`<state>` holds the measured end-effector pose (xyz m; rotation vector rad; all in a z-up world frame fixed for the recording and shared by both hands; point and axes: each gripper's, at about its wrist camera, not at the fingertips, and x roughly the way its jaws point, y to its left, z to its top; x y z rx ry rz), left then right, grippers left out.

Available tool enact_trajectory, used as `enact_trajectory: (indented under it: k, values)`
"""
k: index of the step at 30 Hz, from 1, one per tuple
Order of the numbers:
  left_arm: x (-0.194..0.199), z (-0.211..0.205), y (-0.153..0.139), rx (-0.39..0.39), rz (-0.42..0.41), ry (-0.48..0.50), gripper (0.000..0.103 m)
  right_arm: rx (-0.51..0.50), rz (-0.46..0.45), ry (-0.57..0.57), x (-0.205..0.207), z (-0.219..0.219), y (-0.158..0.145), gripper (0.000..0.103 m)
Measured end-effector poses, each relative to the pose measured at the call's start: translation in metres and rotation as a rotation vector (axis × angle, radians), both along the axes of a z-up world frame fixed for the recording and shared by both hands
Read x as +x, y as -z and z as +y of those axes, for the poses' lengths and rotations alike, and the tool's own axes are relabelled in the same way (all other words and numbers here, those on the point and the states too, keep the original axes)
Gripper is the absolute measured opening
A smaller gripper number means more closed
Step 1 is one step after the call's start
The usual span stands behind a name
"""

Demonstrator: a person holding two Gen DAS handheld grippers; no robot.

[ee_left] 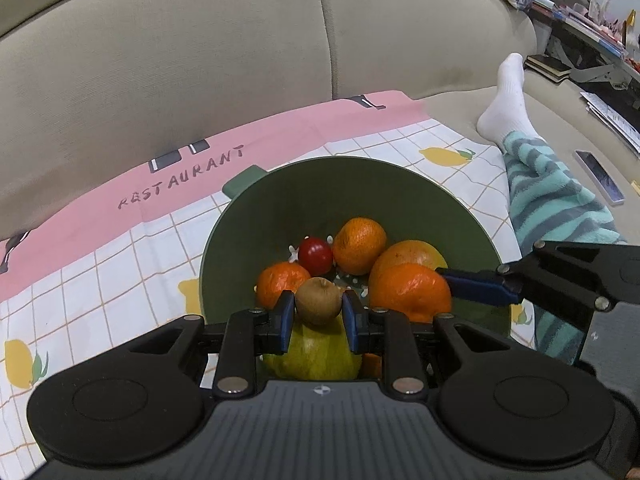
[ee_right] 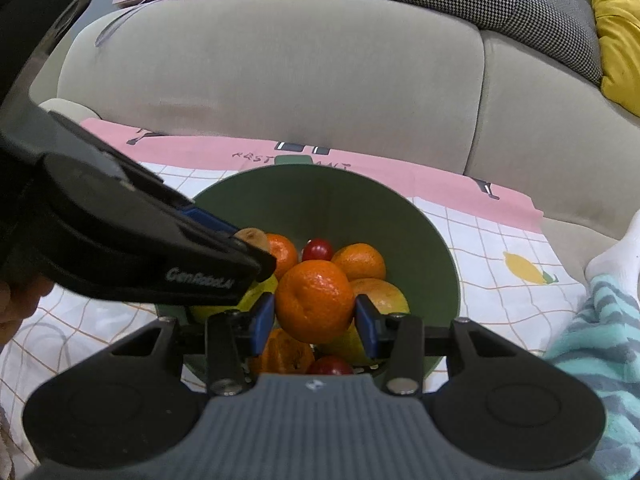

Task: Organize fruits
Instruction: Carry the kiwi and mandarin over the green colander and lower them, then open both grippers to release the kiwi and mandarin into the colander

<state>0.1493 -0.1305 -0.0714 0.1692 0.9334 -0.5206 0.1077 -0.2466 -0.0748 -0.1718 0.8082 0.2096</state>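
Observation:
A green bowl [ee_left: 320, 188] sits on a checked cloth and holds several fruits: tangerines [ee_left: 359, 245], a red cherry tomato [ee_left: 316, 256], a yellow-green fruit [ee_left: 316, 354] and a large orange-yellow fruit [ee_left: 408, 254]. My left gripper [ee_left: 318, 314] is shut on a brown kiwi [ee_left: 319, 301] just above the bowl's near side. My right gripper [ee_right: 315, 320] is shut on a tangerine [ee_right: 314, 300] over the bowl [ee_right: 332, 200]; it shows at the right of the left wrist view [ee_left: 412, 292]. The left gripper crosses the right wrist view at left, with the kiwi [ee_right: 253, 237] at its tip.
The cloth [ee_left: 120, 264] with lemon prints and a pink band lies on a beige sofa [ee_left: 200, 60]. A person's leg in striped trousers and a white sock [ee_left: 508, 100] lies right of the bowl. A phone [ee_left: 600, 176] lies at the far right.

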Motion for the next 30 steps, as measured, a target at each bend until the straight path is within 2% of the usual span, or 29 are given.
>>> enact_trajectory:
  k: [14,20,28,30]
  values:
    - [0.017,-0.012,0.020,0.046,0.028,0.023,0.028,-0.032,0.013,-0.042,0.009,0.005,0.011,0.041]
    - [0.015,-0.008,0.017,0.042,0.021,0.018,0.042,-0.029,0.018,-0.046,0.009,0.006,0.012,0.042]
    - [0.003,0.006,0.003,0.016,0.008,-0.015,0.050,-0.004,0.035,-0.033,0.006,0.003,0.008,0.043]
    - [-0.001,0.011,-0.002,-0.004,0.009,-0.034,0.052,-0.006,0.026,-0.029,0.004,0.003,0.005,0.053]
